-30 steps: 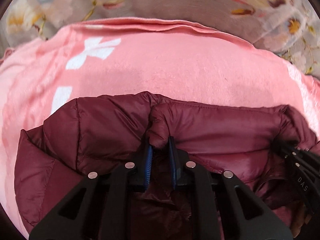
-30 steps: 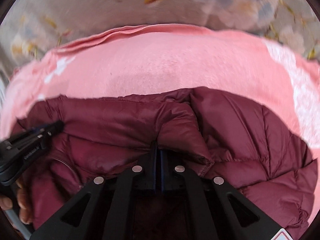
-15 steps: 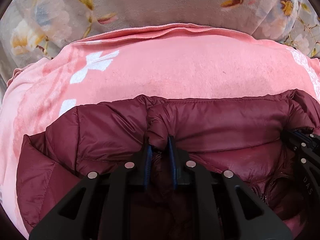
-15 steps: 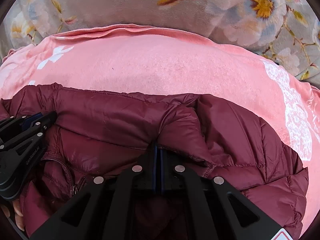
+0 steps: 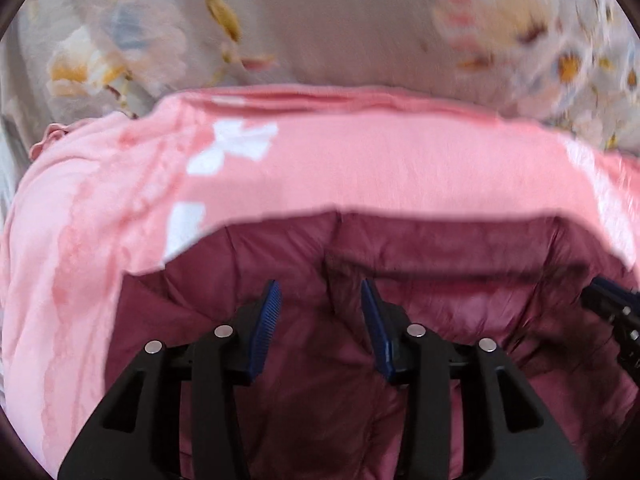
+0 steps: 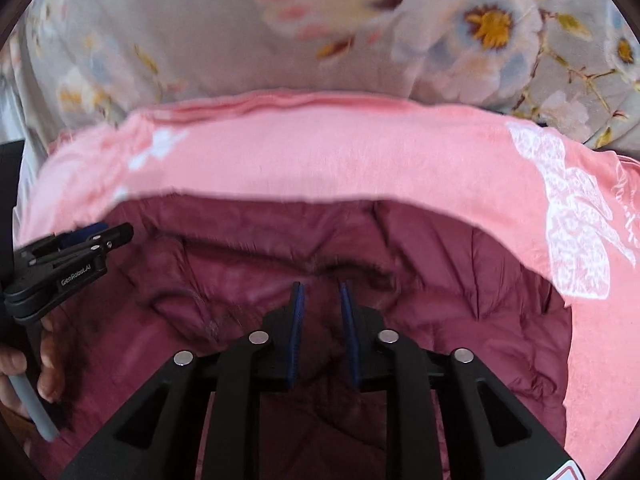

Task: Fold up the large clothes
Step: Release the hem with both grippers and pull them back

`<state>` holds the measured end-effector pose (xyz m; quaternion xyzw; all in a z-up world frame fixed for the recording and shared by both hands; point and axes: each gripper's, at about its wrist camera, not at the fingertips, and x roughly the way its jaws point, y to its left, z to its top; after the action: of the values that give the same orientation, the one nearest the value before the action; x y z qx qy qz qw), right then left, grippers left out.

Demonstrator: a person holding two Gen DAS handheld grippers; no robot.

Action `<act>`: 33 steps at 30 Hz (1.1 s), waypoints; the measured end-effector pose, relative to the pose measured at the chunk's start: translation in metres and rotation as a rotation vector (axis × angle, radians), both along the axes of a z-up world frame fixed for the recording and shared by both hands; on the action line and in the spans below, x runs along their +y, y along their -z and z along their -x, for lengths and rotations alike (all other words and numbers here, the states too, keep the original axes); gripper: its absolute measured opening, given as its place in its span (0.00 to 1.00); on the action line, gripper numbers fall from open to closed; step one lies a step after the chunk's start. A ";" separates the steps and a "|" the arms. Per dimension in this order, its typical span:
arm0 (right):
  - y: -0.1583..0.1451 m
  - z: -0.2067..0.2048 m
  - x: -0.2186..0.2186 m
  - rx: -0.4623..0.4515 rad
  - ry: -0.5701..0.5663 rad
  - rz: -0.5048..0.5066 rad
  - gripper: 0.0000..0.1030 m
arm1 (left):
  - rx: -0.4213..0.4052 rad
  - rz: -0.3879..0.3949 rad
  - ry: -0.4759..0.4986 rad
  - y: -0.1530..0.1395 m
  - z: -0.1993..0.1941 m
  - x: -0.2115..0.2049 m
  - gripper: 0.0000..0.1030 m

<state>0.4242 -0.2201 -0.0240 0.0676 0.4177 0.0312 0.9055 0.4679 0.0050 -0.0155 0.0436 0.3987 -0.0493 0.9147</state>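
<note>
Jacket, maroon and puffy, lies on a pink blanket. Left hand-held gripper is wide open above it, gripping nothing; right hand-held gripper is partly open, empty too.

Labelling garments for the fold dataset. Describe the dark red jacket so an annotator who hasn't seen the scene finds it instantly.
Start at the grey floral bedspread, then the pink fleece blanket with white prints spread over it. Lying on that blanket, nearest the cameras, is the maroon quilted puffer jacket, under the open left gripper and open right gripper. It is the only dark, shiny, stitched-panel fabric; everything around it is pale and matte.
</note>
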 end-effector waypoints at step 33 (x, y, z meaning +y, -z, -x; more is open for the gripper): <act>-0.014 0.134 -0.024 0.009 0.065 -0.073 0.47 | 0.035 -0.020 -0.011 0.012 0.077 0.015 0.61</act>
<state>0.2904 -0.2439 -0.0096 0.1145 0.4177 0.0167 0.9012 0.3908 0.0200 -0.0277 0.0499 0.4154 -0.0408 0.9073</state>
